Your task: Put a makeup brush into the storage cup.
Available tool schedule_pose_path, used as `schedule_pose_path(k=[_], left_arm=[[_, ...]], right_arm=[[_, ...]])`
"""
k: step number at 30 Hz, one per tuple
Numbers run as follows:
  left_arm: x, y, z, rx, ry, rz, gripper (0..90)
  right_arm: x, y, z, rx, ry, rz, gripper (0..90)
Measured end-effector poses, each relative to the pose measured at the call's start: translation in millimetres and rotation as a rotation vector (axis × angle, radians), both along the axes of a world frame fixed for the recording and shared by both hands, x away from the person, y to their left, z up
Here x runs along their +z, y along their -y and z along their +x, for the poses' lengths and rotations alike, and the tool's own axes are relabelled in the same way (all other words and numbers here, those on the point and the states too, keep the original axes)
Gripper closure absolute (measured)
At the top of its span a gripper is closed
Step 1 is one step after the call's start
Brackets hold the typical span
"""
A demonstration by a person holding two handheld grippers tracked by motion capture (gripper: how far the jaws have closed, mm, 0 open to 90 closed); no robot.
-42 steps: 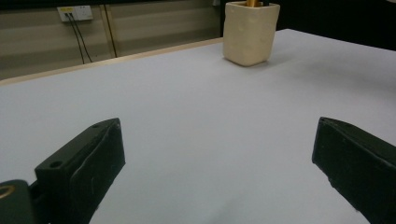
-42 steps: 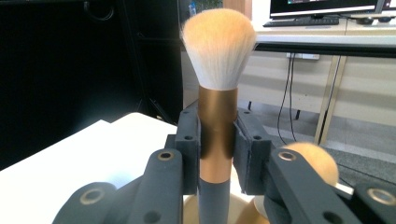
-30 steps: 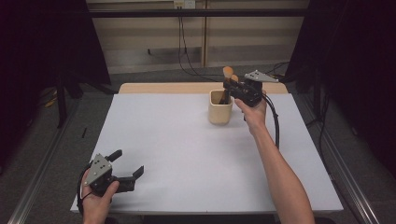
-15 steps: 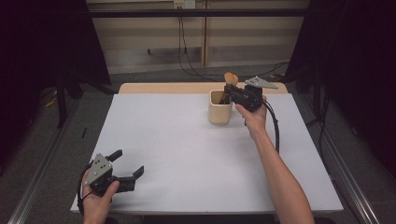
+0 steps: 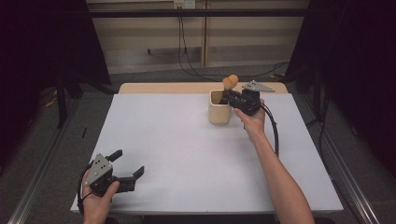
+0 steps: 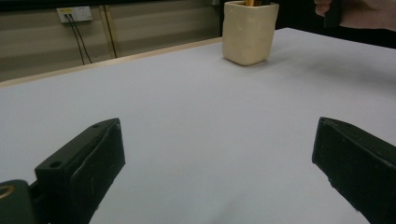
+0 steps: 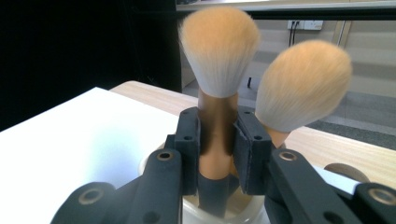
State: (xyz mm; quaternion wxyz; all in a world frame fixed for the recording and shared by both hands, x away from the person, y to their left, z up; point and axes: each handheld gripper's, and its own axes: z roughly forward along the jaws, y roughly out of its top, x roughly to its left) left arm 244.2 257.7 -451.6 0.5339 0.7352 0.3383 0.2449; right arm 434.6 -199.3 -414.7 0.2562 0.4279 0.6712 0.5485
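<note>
A cream cup (image 5: 219, 113) stands at the far middle of the white table (image 5: 187, 154). My right gripper (image 5: 227, 96) hangs over the cup's right side, shut on the brown handle of a round-headed brush (image 5: 230, 81) that stands upright. In the right gripper view both pads clamp that brush (image 7: 218, 51) by its handle, just above the cup's rim (image 7: 191, 212). A second brush (image 7: 302, 84) leans in the cup behind it. My left gripper (image 5: 128, 162) rests at the near left edge, open, nothing between its jaws. The left gripper view looks across to the cup (image 6: 249, 30).
A bare wooden strip (image 5: 163, 87) runs along the table's far edge. Cables (image 5: 187, 51) hang down the wall behind. Metal rails (image 5: 42, 186) flank the table on both sides. The hand (image 6: 359, 11) that carries the right gripper sits at the left gripper view's top right.
The right gripper and its brush have sunk a little toward the cup. The left gripper has stayed where it was.
</note>
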Motion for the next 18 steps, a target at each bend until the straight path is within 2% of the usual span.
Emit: schedule_pose_path(k=[5, 15, 18], left_arm=[[-0.1, 0.1, 0.1, 0.001, -0.001, 0.001, 2.4], [-0.2, -0.1, 0.1, 0.002, -0.001, 0.001, 2.4], [-0.3, 0.2, 0.2, 0.002, -0.001, 0.002, 2.4]], right_arm=[[-2.6, -0.5, -1.2, 0.001, -0.011, -0.001, 71.6], [-4.5, 5.7, -6.4, -0.009, -0.031, 0.005, 54.9], [-3.9, 8.1, -10.9, -0.002, -0.012, 0.011, 52.5]])
